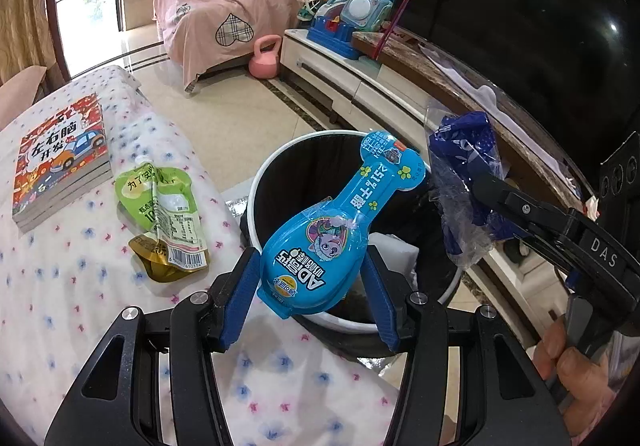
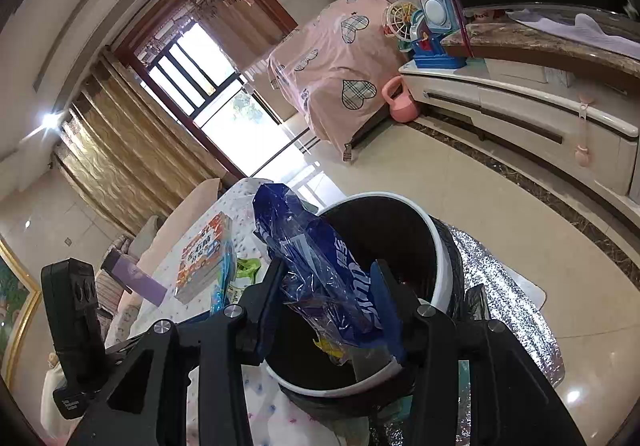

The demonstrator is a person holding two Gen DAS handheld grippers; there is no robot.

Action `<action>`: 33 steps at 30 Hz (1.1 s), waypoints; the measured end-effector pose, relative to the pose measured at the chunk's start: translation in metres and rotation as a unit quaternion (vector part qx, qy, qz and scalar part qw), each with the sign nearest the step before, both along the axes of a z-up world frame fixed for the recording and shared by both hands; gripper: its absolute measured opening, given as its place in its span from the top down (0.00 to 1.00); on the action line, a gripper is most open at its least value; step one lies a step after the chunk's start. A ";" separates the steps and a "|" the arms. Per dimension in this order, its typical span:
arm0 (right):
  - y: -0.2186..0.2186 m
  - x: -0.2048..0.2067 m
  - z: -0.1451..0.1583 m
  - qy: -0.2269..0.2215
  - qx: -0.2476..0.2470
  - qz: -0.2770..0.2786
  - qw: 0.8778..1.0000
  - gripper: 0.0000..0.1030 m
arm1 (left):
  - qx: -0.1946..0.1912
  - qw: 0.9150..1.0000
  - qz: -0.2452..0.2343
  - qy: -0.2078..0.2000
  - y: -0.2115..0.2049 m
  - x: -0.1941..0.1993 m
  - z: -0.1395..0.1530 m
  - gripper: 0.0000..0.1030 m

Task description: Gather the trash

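Two grippers each clamp a piece of trash above the bin. The left gripper (image 1: pixel 312 282) has its blue-padded jaws closed on the wide rounded end of a turquoise blister pack (image 1: pixel 332 230); the pack's long axis runs away from the jaws, its narrow bone-shaped end pointing up and right over the bin's (image 1: pixel 260 182) dark opening. The right gripper (image 2: pixel 332 306) pinches a crumpled blue and clear plastic wrapper (image 2: pixel 312 262), its length slanting up and left from the jaws, over the white rim. On the flowered tablecloth (image 1: pixel 80 286) just left of the bin lie a flattened green drink pouch (image 1: pixel 168 214) and, farther left, a picture book (image 1: pixel 60 162).
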State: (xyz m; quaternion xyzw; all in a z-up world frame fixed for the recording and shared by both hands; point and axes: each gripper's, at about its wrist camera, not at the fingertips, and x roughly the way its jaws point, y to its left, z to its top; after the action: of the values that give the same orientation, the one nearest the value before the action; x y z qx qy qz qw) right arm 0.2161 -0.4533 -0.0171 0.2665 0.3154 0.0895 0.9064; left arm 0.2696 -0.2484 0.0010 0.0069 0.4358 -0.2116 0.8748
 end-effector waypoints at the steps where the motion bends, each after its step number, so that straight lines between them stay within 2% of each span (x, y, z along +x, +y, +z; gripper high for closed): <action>1: 0.001 0.000 -0.001 0.001 0.000 0.000 1.000 0.56 | 0.001 1.000 0.000 0.001 0.000 0.001 -0.001 0.50; 18: -0.002 0.019 -0.010 0.026 -0.003 -0.003 1.000 0.54 | 0.013 1.000 -0.003 0.017 -0.010 0.014 -0.012 0.49; 21: -0.003 0.020 -0.010 0.029 -0.001 -0.005 1.000 0.43 | 0.016 1.000 -0.004 0.022 -0.011 0.015 -0.014 0.49; 22: -0.004 0.021 -0.010 0.028 0.001 -0.006 1.000 0.31 | 0.018 1.000 -0.004 0.023 -0.011 0.015 -0.014 0.48; 23: -0.005 0.020 -0.010 0.026 0.005 -0.006 1.000 0.24 | 0.020 0.999 -0.003 0.026 -0.011 0.016 -0.014 0.44; 24: -0.005 0.019 -0.008 0.023 0.007 -0.007 1.000 0.21 | 0.018 0.999 -0.002 0.026 -0.011 0.015 -0.014 0.42; 25: -0.006 0.018 -0.007 0.020 0.009 -0.008 1.000 0.18 | 0.018 1.000 0.001 0.025 -0.009 0.015 -0.013 0.35; 26: -0.006 0.017 -0.007 0.017 0.010 -0.009 1.000 0.18 | 0.018 1.000 0.003 0.024 -0.008 0.014 -0.013 0.32; 33: -0.001 0.005 0.001 0.004 0.013 -0.012 1.000 0.17 | -0.007 1.000 0.014 0.020 0.014 0.004 -0.006 0.31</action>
State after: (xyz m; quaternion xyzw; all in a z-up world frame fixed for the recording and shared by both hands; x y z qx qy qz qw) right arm 0.2212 -0.4545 -0.0165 0.2824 0.3149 0.0821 0.9024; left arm 0.2736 -0.2346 -0.0048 -0.0097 0.4519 -0.2021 0.8688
